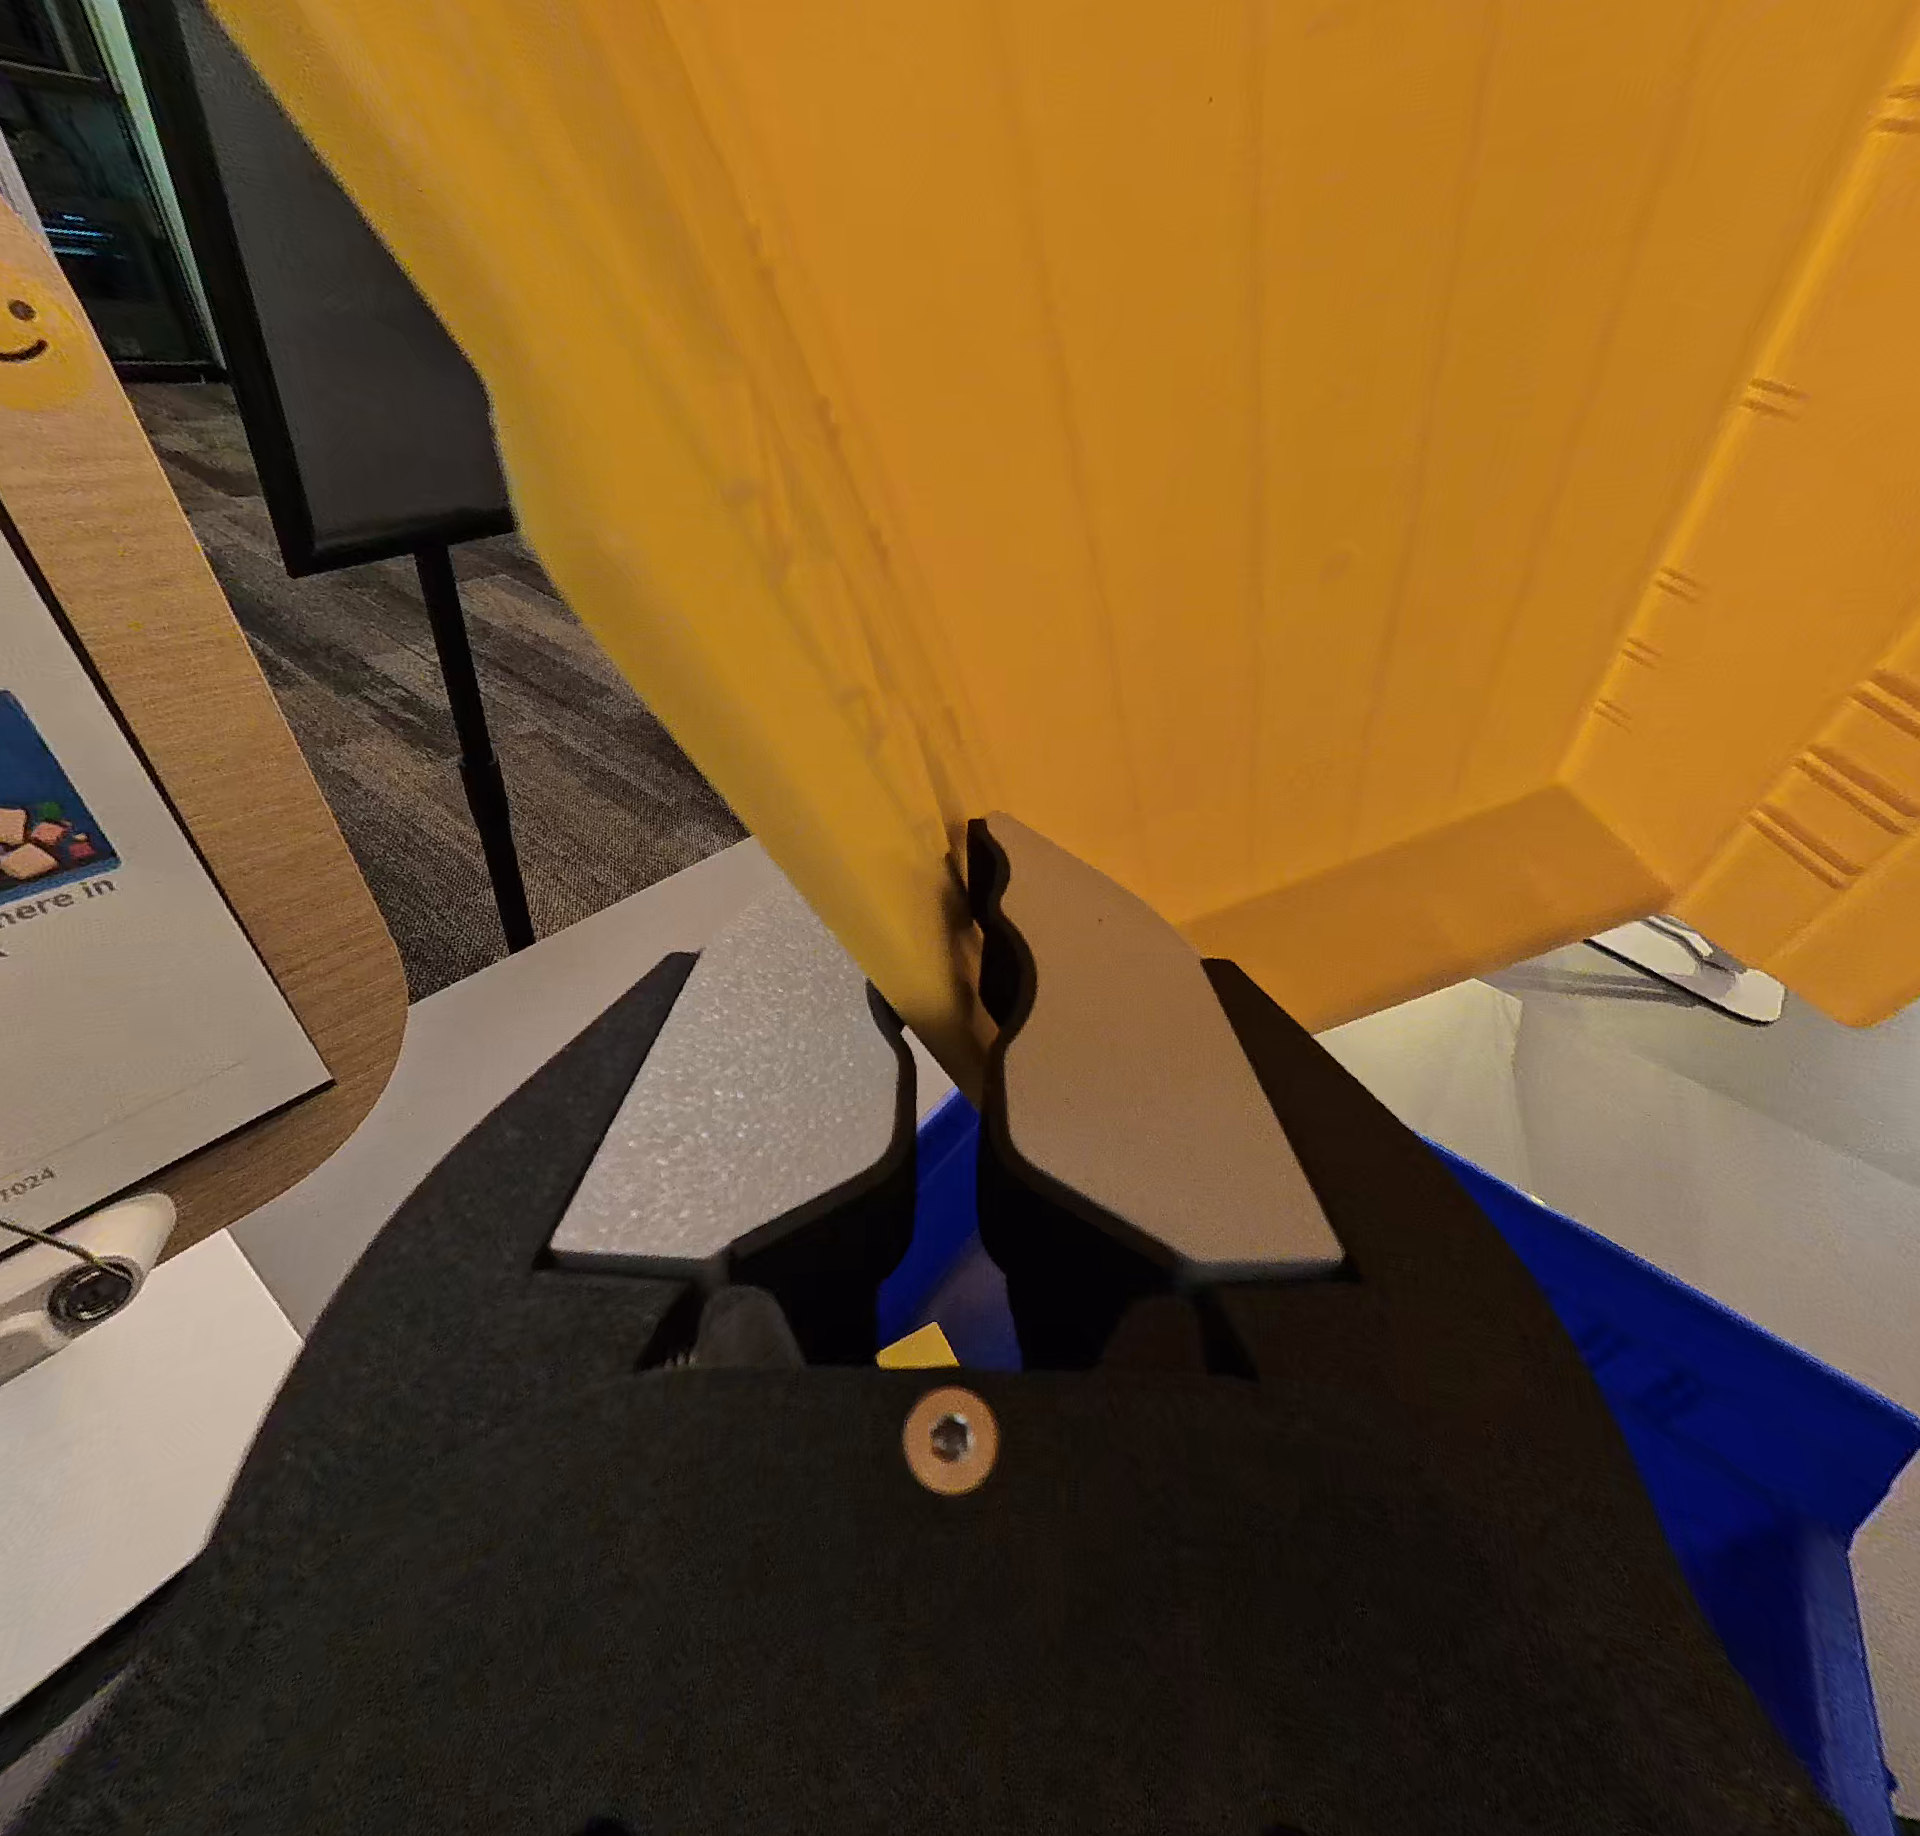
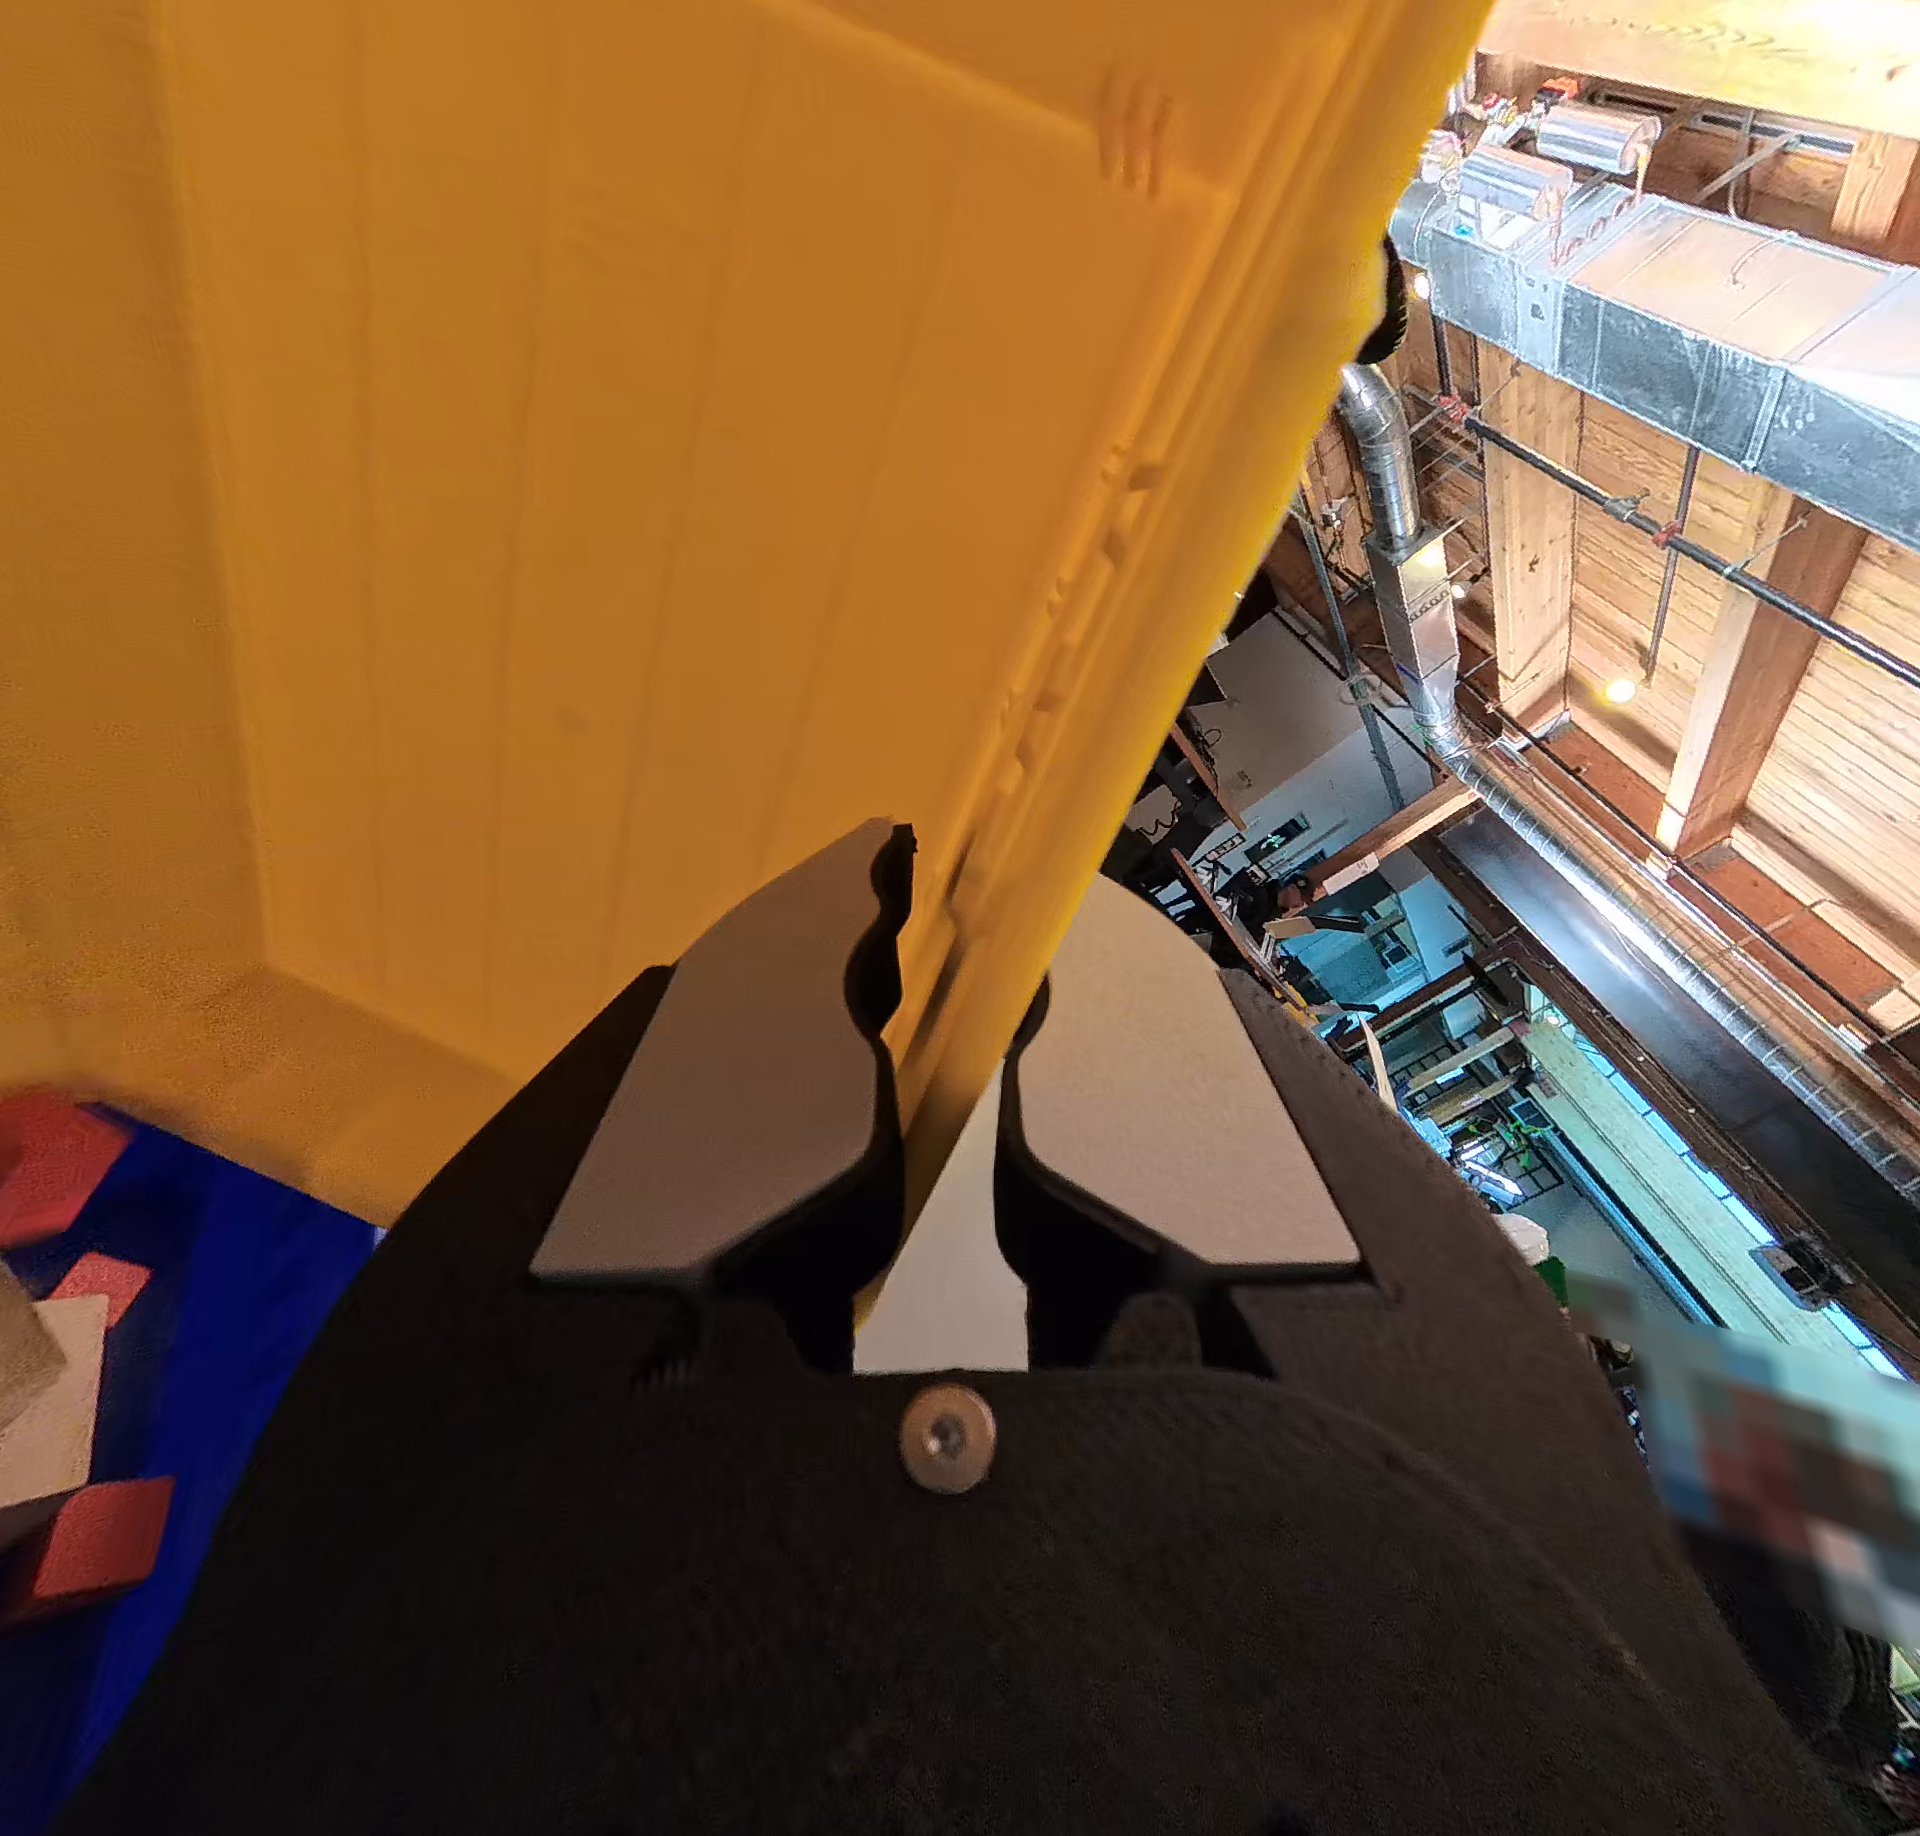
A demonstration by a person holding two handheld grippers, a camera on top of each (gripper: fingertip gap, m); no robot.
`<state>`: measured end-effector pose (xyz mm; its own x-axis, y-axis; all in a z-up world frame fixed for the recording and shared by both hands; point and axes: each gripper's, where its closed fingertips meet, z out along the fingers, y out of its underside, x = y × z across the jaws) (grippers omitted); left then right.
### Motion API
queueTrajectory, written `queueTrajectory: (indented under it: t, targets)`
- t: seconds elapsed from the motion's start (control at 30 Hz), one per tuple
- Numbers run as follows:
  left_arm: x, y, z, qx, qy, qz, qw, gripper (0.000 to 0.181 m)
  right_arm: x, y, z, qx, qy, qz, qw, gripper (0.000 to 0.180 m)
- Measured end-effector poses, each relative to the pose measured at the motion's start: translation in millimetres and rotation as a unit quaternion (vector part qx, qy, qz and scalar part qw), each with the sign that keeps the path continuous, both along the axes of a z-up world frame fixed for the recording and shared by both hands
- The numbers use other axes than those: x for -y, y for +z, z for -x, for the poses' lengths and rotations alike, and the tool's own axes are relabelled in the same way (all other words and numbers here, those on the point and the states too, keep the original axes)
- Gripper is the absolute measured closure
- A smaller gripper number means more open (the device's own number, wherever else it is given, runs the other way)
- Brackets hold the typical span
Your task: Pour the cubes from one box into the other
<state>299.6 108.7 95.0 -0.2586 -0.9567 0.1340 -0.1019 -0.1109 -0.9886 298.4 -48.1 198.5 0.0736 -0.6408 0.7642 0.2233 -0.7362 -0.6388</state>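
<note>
Both tongs pinch the yellow box [image 1: 1195, 384] by opposite walls — left gripper [image 1: 961, 913], right gripper [image 2: 961, 913]. The ribbed, orange-yellow box is upended above the blue box [image 1: 1662, 1371], where red and pale cubes [image 2: 94, 1542] lie on its floor.

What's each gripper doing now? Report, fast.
Left gripper: shut on the yellow box wall.
Right gripper: shut on the same box's opposite wall, tipped above the blue box.

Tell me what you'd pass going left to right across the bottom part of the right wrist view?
Red cubes in the blue box → the right gripper clamped on the yellow box wall → shiny ceiling ducts.
</note>
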Motion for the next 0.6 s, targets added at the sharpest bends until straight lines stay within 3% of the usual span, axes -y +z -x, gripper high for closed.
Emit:
queueTrajectory:
  t: [0.03,0.4,0.5,0.6]
  targets:
    - [0,1,0,0.001,0.001,-0.002,1.0,0.175,0,0,0,0.0,0.002,-0.001,1.0,0.167]
    - [8,30,11,0.032,-0.002,-0.003,0.999,0.175,8,29,10,0.035,0.017,-0.014,0.999,0.169]
    - [30,36,13,0.007,-0.055,0.011,0.998,0.168,20,48,2,0.015,0.007,-0.017,1.0,0.173]
    - [61,47,21,-0.031,-0.13,0.046,0.99,0.153,38,60,-18,-0.075,0.009,-0.036,0.996,0.175]
